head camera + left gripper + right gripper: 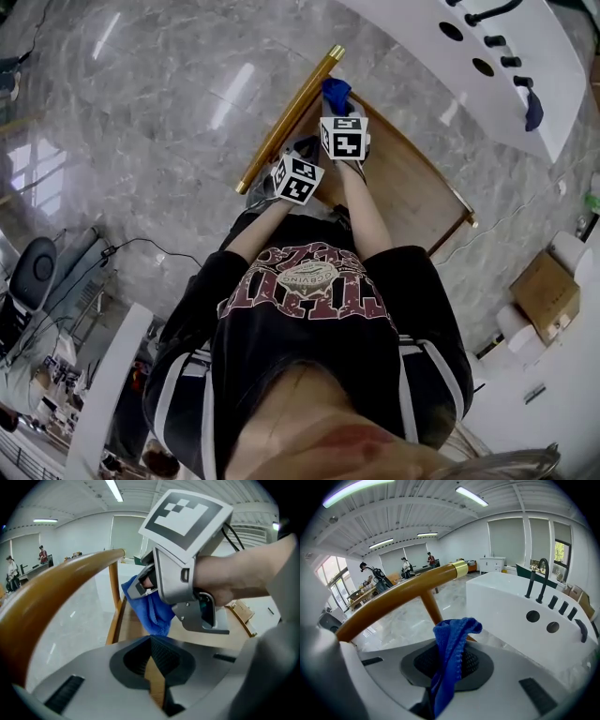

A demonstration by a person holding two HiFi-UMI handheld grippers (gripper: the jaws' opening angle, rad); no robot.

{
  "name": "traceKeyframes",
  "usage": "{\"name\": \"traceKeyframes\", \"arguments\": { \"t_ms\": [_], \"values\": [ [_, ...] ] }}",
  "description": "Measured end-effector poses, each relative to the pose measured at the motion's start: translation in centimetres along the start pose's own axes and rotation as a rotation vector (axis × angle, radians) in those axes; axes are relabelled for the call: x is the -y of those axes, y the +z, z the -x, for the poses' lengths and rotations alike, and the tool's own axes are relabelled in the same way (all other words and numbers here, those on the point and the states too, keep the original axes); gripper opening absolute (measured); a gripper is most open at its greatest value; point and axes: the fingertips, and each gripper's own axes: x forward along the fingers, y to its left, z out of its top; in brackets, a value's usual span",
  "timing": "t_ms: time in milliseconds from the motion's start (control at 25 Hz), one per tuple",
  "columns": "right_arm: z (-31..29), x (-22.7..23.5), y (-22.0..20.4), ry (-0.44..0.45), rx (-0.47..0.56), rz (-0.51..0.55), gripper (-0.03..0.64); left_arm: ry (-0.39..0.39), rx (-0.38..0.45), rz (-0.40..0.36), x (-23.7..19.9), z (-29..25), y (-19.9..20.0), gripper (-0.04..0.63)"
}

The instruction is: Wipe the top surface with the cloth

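Note:
A wooden top (408, 183) with a round golden-brown rail (291, 117) along its left side lies in front of me. My right gripper (337, 105) is shut on a blue cloth (336, 93) and holds it over the far end of the top, beside the rail. In the right gripper view the cloth (452, 639) stands up from the closed jaws of the right gripper (447, 663). My left gripper (305, 150) sits just behind the right one, over the near left part. In the left gripper view its jaws (151, 641) meet at the tips, and the cloth (152, 613) hangs from the right gripper (140, 587).
A white tub (487, 56) with black taps (536, 581) stands beyond the wooden top on the right. A cardboard box (546, 292) and white rolls lie on the floor at the right. Grey marble floor (159, 122) surrounds the stand. People stand far off (405, 566).

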Motion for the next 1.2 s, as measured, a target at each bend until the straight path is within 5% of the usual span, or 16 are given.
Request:
{"name": "traceKeyframes", "arguments": {
  "t_ms": [680,1200],
  "values": [
    [-2.0,0.5,-2.0,0.004,-0.035,0.051,0.064,-0.072,-0.104,-0.046,3.7,-2.8,-3.2,0.049],
    [-1.8,1.1,-2.4,0.027,-0.037,0.046,0.064,-0.061,-0.099,-0.126,4.0,-3.1,-3.4,0.049]
  ]
}}
